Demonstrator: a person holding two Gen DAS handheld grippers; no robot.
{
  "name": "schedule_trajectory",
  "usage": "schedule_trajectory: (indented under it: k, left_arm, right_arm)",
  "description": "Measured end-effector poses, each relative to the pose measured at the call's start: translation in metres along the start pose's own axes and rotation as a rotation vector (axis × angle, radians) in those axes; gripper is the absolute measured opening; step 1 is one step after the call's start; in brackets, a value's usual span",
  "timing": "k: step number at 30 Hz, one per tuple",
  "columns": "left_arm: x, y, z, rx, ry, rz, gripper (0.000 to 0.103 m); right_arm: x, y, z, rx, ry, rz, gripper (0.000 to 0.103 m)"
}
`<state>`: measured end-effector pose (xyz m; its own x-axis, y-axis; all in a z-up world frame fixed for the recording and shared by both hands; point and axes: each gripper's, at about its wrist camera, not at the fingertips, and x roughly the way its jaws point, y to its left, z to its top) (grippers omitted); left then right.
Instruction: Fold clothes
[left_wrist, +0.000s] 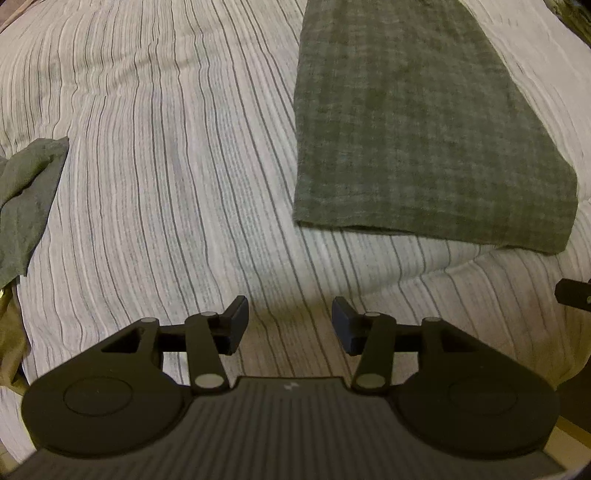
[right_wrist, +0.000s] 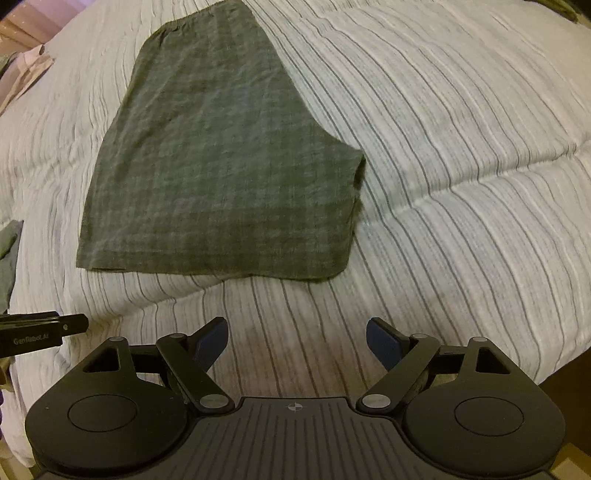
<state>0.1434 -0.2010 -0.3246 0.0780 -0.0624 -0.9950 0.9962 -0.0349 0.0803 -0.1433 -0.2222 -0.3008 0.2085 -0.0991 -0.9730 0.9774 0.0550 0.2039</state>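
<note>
I have my left gripper (left_wrist: 290, 325) and right gripper (right_wrist: 297, 345) released, fingers spread over the striped bed cover (right_wrist: 443, 184), holding nothing. Just ahead, the green checked garment (right_wrist: 218, 166) lies flat; another green cloth (left_wrist: 26, 199) sits far left.

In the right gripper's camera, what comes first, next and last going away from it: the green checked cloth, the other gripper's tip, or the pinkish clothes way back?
Starting from the right gripper:
1. The left gripper, its tip poking in close by on the left.
2. The green checked cloth, lying flat on the striped bedspread straight ahead.
3. The pinkish clothes, far off at the upper left edge.
</note>
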Motion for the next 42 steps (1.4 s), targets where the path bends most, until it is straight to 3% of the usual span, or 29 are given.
schedule_trajectory:
  k: [24, 42]
  left_arm:
    - [0.011, 0.005, 0.001, 0.062, -0.008, -0.002, 0.048]
    - [-0.087, -0.023, 0.02, 0.135, -0.135, -0.052, 0.052]
  right_arm:
    - [-0.001, 0.003, -0.009, 0.032, -0.015, -0.003, 0.085]
    - [-0.09, 0.038, 0.003, -0.036, -0.089, 0.008, 0.085]
